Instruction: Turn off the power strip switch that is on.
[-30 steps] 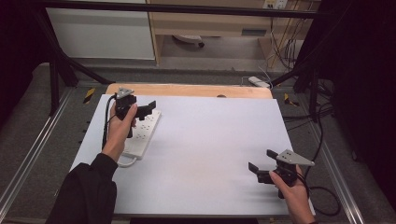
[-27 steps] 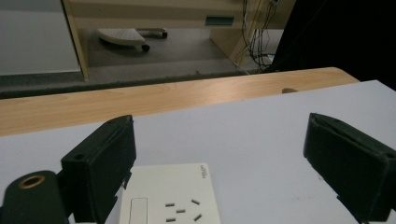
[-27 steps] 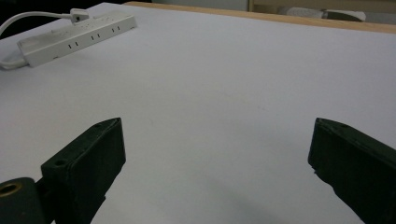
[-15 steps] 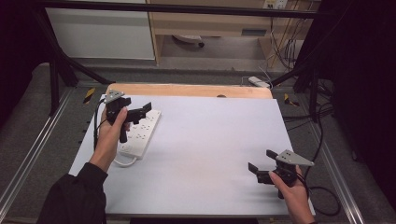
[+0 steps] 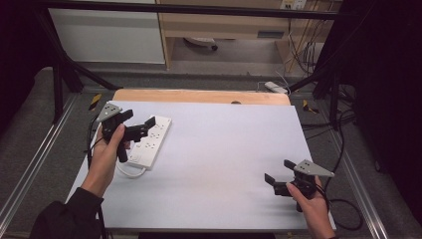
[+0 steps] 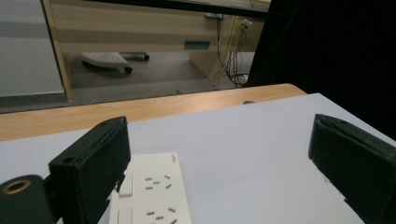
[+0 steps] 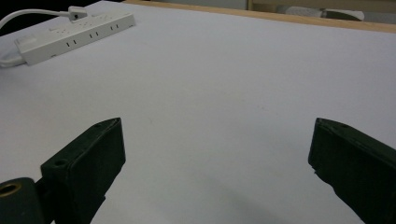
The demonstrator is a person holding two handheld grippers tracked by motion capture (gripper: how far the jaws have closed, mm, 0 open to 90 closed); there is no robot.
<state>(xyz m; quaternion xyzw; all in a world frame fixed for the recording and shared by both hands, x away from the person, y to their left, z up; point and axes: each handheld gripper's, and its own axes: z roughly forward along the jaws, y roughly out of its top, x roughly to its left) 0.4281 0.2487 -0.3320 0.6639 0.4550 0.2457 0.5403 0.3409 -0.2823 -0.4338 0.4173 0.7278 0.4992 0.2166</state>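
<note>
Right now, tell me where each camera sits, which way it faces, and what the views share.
High view: fixed above the person's side, looking forward and down on the white table; both hands, left gripper and right gripper show.
Left gripper view: rides the left gripper, looking along its open jaws over the power strip toward the table's far wooden edge.
Right gripper view: rides the right gripper, low over the table, open jaws facing the far-off power strip.
Shared: the power strip shows in all three.

In the high view, the left tongs (image 5: 141,125) cover part of the white power strip (image 5: 149,142). In the left tongs' own view, the strip (image 6: 156,196) is cut off by the bottom edge. Its socket markings are too small to read.
</note>
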